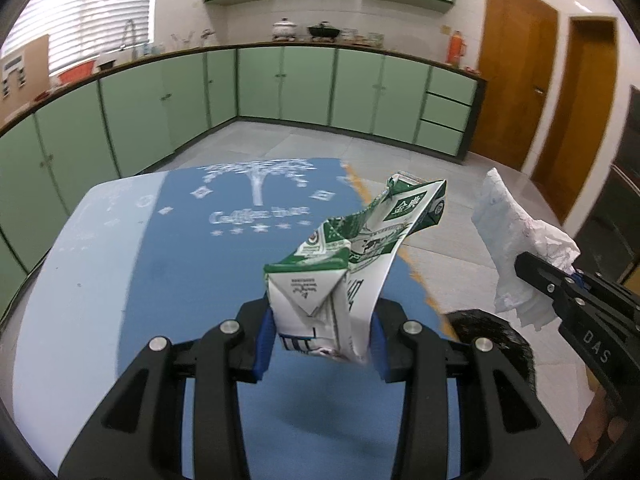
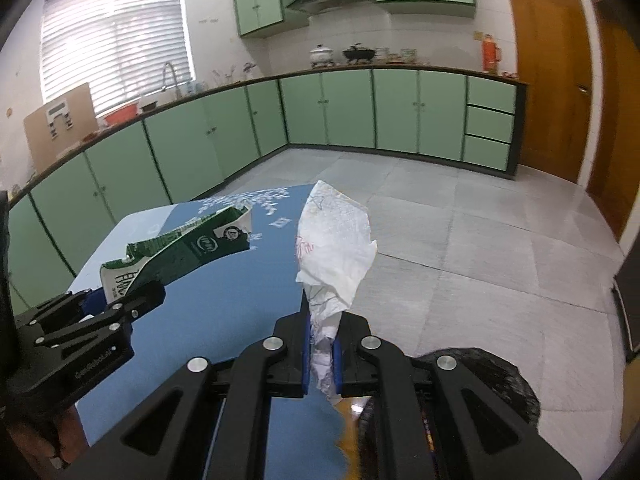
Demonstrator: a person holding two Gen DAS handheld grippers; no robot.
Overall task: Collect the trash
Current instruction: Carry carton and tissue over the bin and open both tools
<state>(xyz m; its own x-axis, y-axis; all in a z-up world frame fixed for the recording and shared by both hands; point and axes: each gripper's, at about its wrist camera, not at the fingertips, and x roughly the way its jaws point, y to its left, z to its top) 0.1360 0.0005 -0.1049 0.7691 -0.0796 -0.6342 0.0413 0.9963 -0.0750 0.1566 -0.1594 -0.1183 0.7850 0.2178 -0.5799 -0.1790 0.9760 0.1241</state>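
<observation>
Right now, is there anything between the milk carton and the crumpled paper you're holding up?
Nothing: in the right wrist view, only air lies between the milk carton and the crumpled paper, with the blue tablecloth below.

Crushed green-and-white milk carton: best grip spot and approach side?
As held now: the left gripper pinches the crushed green-and-white milk carton across its flattened white bottom end, coming from below. That end is folded flat and narrow; the upper half twists and flares.

A black bin at lower right sits largely hidden behind the right gripper; the crumpled paper disappears between its pads. Countertop pots at upper centre stay too small to identify; the blue tablecloth runs off the bottom edge.
</observation>
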